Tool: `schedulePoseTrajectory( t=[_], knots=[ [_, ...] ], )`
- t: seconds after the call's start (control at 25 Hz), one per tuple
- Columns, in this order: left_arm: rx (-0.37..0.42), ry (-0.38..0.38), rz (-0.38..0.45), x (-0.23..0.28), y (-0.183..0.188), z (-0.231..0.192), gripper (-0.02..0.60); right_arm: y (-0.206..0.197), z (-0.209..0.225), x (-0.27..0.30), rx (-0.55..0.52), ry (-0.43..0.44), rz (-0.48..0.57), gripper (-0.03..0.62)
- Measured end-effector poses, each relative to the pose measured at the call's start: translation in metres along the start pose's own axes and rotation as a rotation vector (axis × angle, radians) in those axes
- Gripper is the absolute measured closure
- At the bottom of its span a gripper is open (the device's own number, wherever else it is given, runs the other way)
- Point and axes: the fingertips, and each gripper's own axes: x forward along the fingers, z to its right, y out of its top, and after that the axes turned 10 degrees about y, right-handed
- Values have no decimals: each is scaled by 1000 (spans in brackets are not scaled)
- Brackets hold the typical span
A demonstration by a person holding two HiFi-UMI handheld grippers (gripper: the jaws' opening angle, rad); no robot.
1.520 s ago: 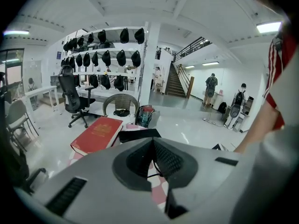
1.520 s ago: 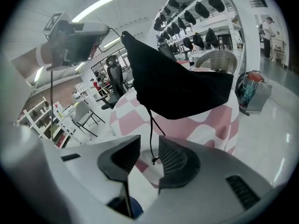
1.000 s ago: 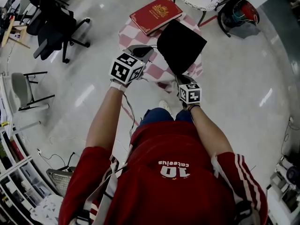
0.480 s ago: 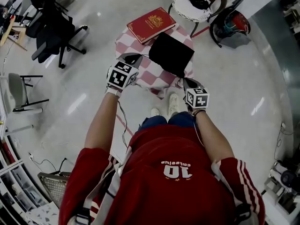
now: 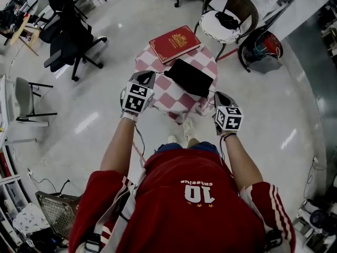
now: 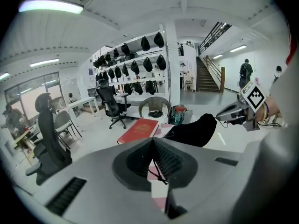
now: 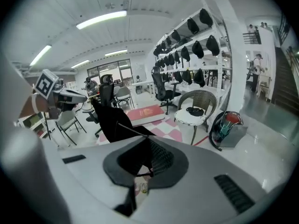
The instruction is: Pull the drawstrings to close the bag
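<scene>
While the table (image 5: 176,103) stands in front of the person, the black bag (image 5: 189,77) is over it, right between the two grippers, and its long side runs from one to the other. The left gripper (image 5: 148,77) and right gripper (image 5: 219,96) are about as near. Both are squeezed shut, pinching the left string (image 6: 158,171) and the right string (image 7: 122,127)
</scene>
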Motion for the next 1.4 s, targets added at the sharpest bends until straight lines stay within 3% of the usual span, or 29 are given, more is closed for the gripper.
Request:
schedulePoseTrajectory(
  t=[0.2, 0.36, 0.8, 1.08, 1.4],
  knots=[
    [-35, 77, 54, -15, 26, -10, 572, 55, 11, -13, -41, -18, 81, 579],
    [-17, 131, 85, -21, 40, -20, 572, 86, 17, -22, -70, -31, 128, 580],
    [-71, 262, 175, -43, 75, -66, 572, 165, 10, -43, -149, -29, 248, 580],
    [-90, 340, 191, -57, 89, -98, 572, 207, 7, -51, -168, -35, 327, 579],
    [-118, 431, 163, -66, 81, -124, 572, 234, 5, -59, -165, -30, 399, 579]
  ],
)
